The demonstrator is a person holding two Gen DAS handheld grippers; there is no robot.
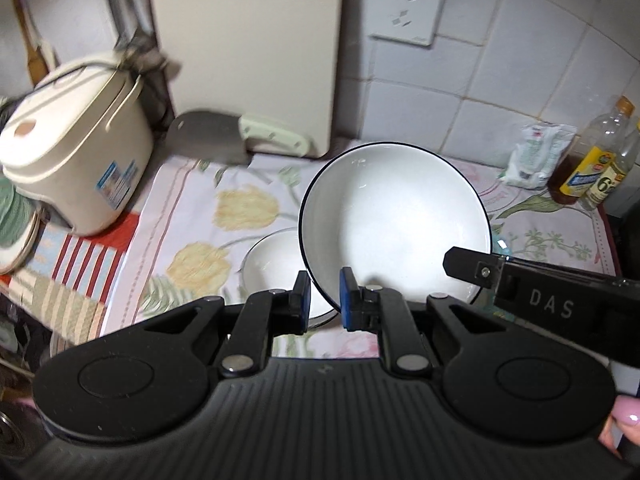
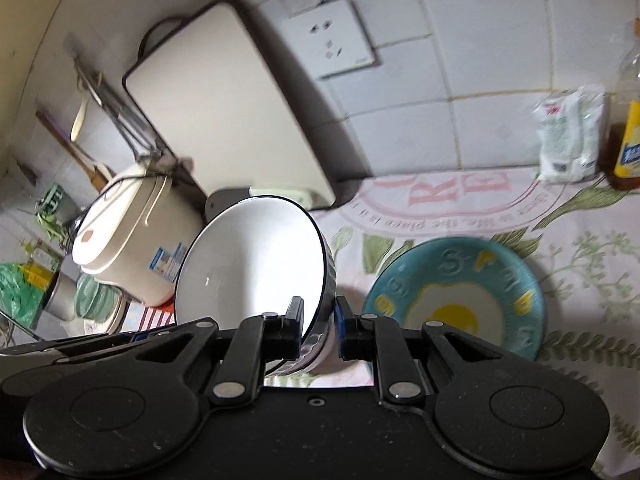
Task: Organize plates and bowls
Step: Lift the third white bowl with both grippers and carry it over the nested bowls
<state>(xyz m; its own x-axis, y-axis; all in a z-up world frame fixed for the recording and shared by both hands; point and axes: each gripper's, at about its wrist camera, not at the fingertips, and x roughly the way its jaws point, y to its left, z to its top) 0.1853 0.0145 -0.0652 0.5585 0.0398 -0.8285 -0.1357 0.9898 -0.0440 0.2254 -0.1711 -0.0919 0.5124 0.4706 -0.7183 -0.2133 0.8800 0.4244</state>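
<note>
I had both grippers gripping the same white bowl [image 1: 394, 224], the one with the thin dark rim. The left gripper [image 1: 325, 300] was clamped on the near rim, blue pads pressing on each side of the wall. In the left wrist view the right gripper [image 1: 472, 266] came in from the right edge and met the bowl's lower right rim. From the right wrist view, its jaws were likewise closed on the rim, one pad inside and one outside. The bowl was tilted, mouth facing the cameras, and appeared lifted clear of the floral cloth [image 1: 192, 208].

A second white bowl [image 1: 272, 272] sat on the cloth just beside and partly behind the held one, on its left. A teal plate [image 2: 456, 300] with a fried-egg pattern lay flat on the cloth to the right of the held bowl.

Surroundings noted: a cream rice cooker [image 1: 76, 148] at left, a cleaver [image 1: 212, 136] lying against the base of a white cutting board [image 1: 248, 52] leaning on the tiled wall, a wall socket [image 1: 408, 10], a white packet [image 1: 536, 156] and oil bottles [image 1: 592, 160] at the far right. A fingertip [image 1: 622, 426] showed at the lower right edge.
</note>
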